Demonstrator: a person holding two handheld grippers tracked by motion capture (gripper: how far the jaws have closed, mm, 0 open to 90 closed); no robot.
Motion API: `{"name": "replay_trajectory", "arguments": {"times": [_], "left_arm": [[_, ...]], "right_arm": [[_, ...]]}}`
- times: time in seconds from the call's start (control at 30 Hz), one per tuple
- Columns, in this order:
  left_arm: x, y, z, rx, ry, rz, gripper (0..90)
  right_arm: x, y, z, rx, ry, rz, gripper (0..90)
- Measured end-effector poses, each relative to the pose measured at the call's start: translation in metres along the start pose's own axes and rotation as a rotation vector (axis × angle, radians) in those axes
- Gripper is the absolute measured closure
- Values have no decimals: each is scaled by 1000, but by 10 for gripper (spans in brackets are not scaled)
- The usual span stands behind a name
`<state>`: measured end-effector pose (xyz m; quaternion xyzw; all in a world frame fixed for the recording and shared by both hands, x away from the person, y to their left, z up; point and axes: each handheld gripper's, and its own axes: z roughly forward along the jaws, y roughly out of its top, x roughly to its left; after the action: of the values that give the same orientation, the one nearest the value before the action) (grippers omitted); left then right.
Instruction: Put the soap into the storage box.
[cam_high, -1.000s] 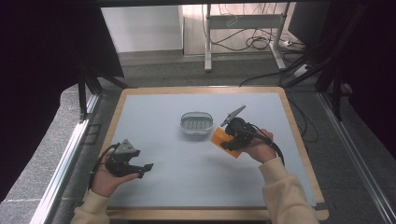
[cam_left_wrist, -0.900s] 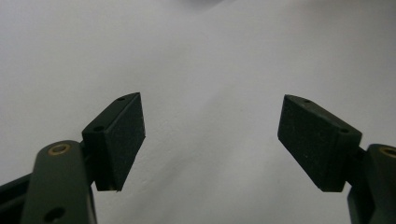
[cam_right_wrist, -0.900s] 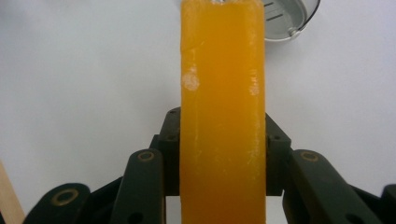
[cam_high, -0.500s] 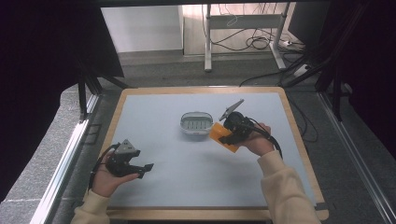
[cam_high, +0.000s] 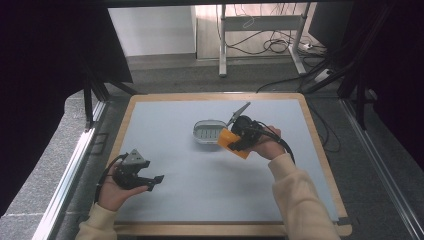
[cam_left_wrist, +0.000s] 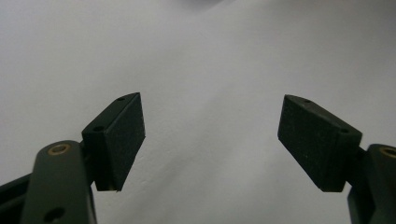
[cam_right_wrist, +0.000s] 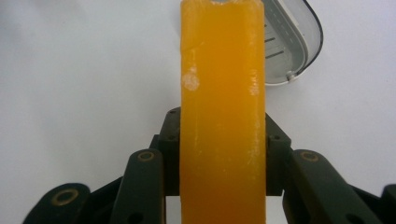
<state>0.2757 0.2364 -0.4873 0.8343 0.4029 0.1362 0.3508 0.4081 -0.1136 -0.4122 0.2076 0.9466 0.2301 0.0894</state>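
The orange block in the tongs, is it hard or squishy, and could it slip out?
The orange block probably is stiff: its edges stay straight where the right tongs squeeze it. It looks smooth and waxy, like soap, so it might slip. It likely won't roll, being flat-sided. The oval dish sits just beside it.
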Motion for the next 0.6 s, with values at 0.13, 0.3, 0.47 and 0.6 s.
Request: {"name": "replay_trajectory", "arguments": {"times": [0.13, 0.3, 0.47, 0.6], "left_arm": [[0, 0, -1, -5, -1, 1, 230], [-1, 1, -2, -19, -17, 4, 232], [-1, 2, -2, -25, -12, 6, 231], [-2, 2, -2, -23, -12, 7, 231]], "right_arm": [[-2, 3, 3, 1, 9, -4, 617], [-5, 7, 4, 1, 12, -18, 616], [-12, 13, 7, 6, 10, -26, 616], [-16, 17, 8, 7, 7, -33, 617]]}}
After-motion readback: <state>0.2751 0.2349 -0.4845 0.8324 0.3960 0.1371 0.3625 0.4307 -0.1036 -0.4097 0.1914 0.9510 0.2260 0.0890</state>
